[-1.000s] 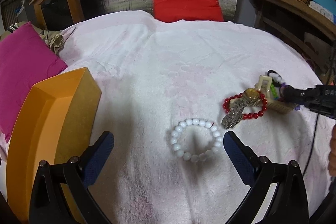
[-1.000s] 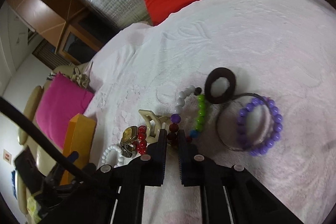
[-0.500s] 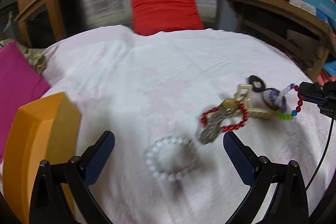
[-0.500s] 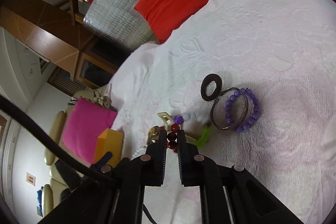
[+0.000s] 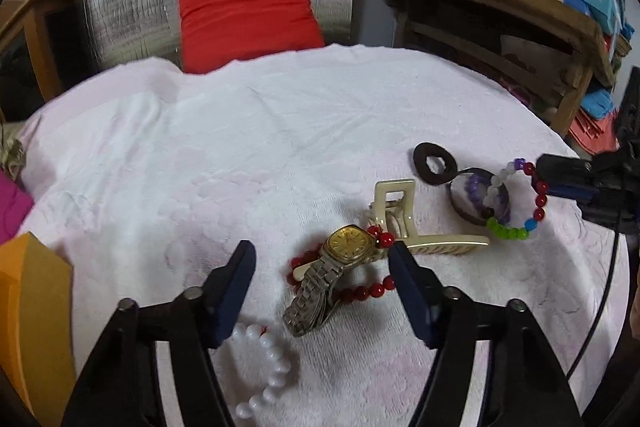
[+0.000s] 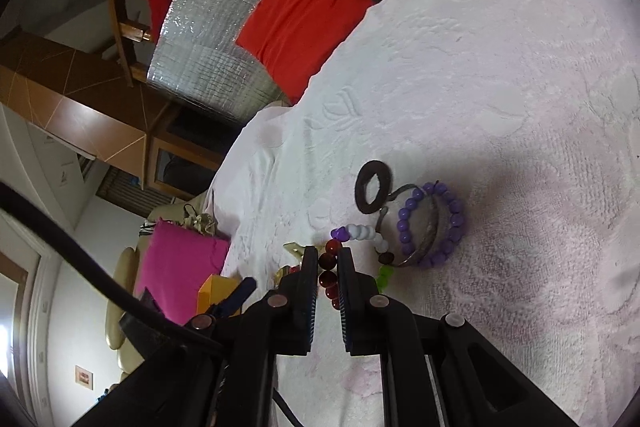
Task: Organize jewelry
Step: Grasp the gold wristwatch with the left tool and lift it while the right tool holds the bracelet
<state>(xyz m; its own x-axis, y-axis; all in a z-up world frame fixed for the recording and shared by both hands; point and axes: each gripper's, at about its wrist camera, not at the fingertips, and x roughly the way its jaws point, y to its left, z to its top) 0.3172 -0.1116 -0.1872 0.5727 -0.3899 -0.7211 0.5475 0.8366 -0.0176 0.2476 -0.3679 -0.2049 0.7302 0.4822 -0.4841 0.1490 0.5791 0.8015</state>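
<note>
Glossy bead bracelet (image 5: 516, 199), metal watch (image 5: 332, 275), textured white cloth (image 5: 240, 155)

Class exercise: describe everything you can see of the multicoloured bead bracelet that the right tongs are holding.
The multicoloured bracelet is one loop of round, glossy beads in colour runs: dark red, purple, white, green and a blue one. The right tongs are shut on its dark red section, and the loop hangs lifted and upright, in front of the purple bead bracelet and thin dark bangle lying on the pale pink towel. Whether its lowest beads touch the towel cannot be told.
</note>
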